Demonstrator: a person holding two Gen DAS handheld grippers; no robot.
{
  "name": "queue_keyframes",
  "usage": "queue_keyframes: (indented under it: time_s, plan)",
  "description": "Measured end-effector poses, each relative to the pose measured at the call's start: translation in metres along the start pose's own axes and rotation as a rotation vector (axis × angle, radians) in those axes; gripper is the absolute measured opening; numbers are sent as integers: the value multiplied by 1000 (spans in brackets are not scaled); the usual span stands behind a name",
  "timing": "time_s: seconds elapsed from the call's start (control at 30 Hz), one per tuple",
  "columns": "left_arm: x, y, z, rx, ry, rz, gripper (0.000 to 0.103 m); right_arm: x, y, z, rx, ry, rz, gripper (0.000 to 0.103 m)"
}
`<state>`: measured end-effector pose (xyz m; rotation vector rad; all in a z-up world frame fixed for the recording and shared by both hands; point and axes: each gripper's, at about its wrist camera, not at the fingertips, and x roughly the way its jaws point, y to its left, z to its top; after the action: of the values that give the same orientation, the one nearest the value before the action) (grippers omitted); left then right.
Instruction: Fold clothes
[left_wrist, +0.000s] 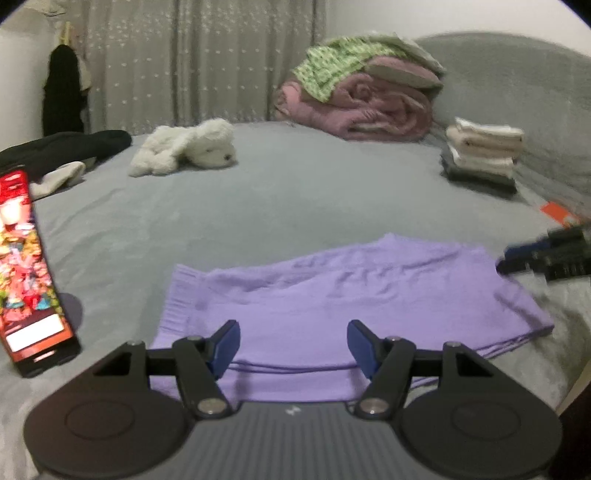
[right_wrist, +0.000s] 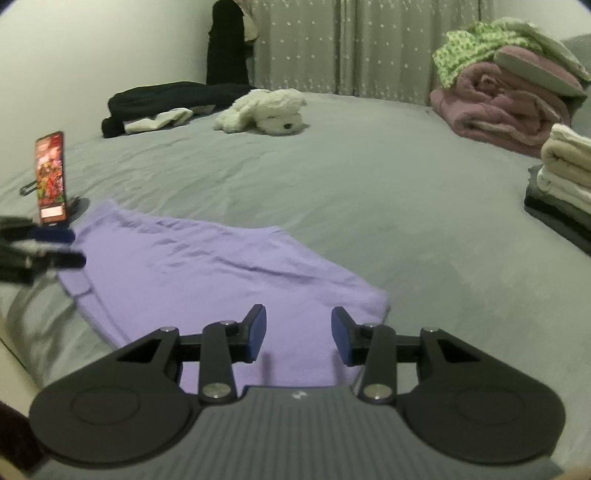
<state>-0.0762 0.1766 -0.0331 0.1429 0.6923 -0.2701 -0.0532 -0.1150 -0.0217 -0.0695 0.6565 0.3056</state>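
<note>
A purple knitted garment (left_wrist: 332, 295) lies folded flat on the grey bed, with a ribbed hem at its left end. My left gripper (left_wrist: 293, 345) hovers open over the garment's near edge, nothing between its blue pads. In the right wrist view the same purple garment (right_wrist: 207, 266) spreads from the left toward the centre. My right gripper (right_wrist: 298, 334) is open above its near right corner, holding nothing. Each gripper shows blurred at the edge of the other's view: the right gripper (left_wrist: 546, 254) at the right, the left gripper (right_wrist: 37, 251) at the left.
A phone on a stand (left_wrist: 26, 273) stands left of the garment. A white plush toy (left_wrist: 192, 147), dark clothes (left_wrist: 62, 147), a pink blanket pile (left_wrist: 362, 96) and a stack of folded clothes (left_wrist: 480, 155) lie farther back on the grey bed sheet (left_wrist: 295, 199).
</note>
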Motion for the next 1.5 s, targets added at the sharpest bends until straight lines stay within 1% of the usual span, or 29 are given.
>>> queue_keyframes:
  time_s: [0.1,0.13,0.2,0.3,0.33,0.4,0.47,0.57,0.7,0.83,1.07,1.13,1.2,1.3,1.37,1.4,1.5]
  plan:
    - [10,-7,3,12,33,6,66,16,-16,6,42,39,10,44]
    - [13,-10,4,15,44,8,69,22,-22,6,56,54,12,44]
    - [13,-8,5,-9,54,21,70,34,-34,7,74,67,-3,44]
    - [10,-5,7,-54,64,42,70,45,-51,5,105,67,-75,44]
    - [9,-4,7,-69,67,49,70,47,-58,7,146,66,-60,44]
    - [6,-5,9,-86,59,68,70,45,-65,11,202,63,-41,44]
    - [2,-8,10,-95,38,84,70,39,-67,13,216,63,-35,44]
    - [-5,-16,15,-89,-17,86,70,34,-74,10,278,111,2,46]
    - [-9,-38,18,-63,-89,36,71,24,-88,4,417,178,123,46]
    - [-7,-68,20,18,-129,-31,70,16,-99,-1,508,242,242,46]
    - [3,-120,19,149,-138,-176,71,4,-107,-18,594,317,406,46]
    - [4,-134,18,192,-142,-219,71,4,-109,-26,639,348,466,46]
    - [3,-148,15,230,-149,-263,70,4,-110,-32,669,368,508,43]
    - [3,-168,13,302,-155,-328,70,3,-111,-37,693,387,543,33]
    - [3,-179,11,340,-159,-353,70,3,-115,-37,707,401,556,15]
    - [2,-184,10,358,-161,-363,70,3,-116,-38,719,409,566,10]
    - [2,-198,8,397,-168,-386,69,1,-121,-38,751,412,595,8]
